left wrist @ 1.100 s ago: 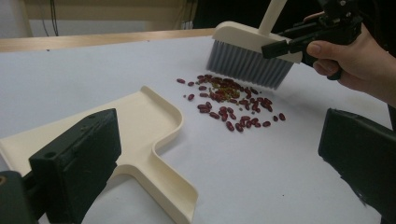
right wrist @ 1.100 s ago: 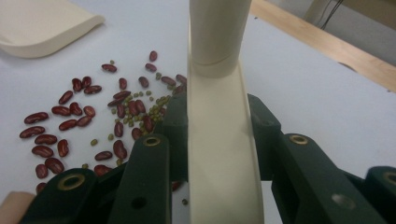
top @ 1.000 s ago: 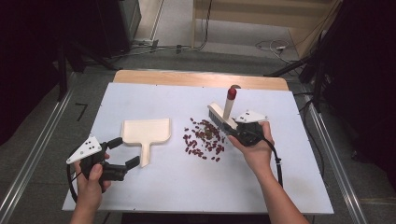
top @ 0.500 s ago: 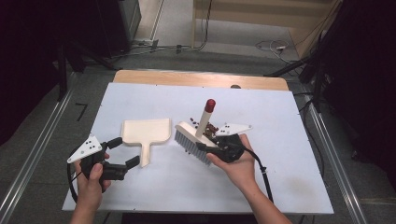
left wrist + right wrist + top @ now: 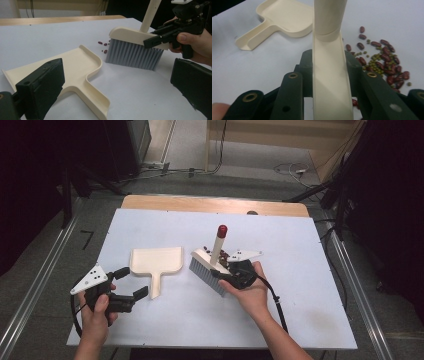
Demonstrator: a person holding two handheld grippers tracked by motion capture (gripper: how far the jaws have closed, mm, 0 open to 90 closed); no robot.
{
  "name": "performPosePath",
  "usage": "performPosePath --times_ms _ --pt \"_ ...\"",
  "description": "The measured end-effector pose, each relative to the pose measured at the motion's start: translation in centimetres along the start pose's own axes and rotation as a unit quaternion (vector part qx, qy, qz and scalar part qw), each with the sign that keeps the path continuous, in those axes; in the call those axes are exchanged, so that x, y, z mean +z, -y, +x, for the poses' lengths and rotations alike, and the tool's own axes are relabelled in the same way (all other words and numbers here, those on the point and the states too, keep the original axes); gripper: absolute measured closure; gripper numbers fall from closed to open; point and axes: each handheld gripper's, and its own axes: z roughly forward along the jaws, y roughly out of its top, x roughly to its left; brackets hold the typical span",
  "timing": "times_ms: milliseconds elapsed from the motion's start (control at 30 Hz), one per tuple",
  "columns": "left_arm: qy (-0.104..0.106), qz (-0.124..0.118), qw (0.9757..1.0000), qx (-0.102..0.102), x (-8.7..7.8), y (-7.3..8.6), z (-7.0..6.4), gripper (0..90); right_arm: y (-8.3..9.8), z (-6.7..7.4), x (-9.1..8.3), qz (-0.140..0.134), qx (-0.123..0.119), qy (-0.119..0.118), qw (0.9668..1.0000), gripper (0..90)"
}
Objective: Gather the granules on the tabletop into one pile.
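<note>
Beans partly hidden behind brush, perhaps still a heap. Right gripper pinching brush head; left gripper spread beside dustpan. White counter, dark room.

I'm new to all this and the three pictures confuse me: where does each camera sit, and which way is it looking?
High view: above the person's side, looking forward and down on the table; both forearms, the left gripper and right gripper show.
Left gripper view: rides the left gripper, looking between its open jaws at the dustpan and brush; the other hand shows.
Right gripper view: rides the right gripper, jaws shut on the brush, beans beside.
All three share brush and dustpan.
</note>
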Motion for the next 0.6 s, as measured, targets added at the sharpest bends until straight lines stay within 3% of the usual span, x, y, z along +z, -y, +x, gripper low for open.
performPosePath --times_ms 267,433,600 --pt "0.001 0.004 1.0000 0.001 0.1 0.0 -0.1 0.0 0.1 -2.0 -0.6 -0.005 0.012 0.022 0.9997 65.7" --pt "0.002 0.005 1.0000 0.002 0.2 0.1 -0.1 0.0 0.2 -2.4 -1.0 -0.007 0.012 0.036 0.9993 65.7" --pt "0.000 0.003 1.0000 0.001 0.1 0.0 -0.1 0.0 0.0 -2.4 -1.4 -0.017 0.015 0.033 0.9992 65.8"
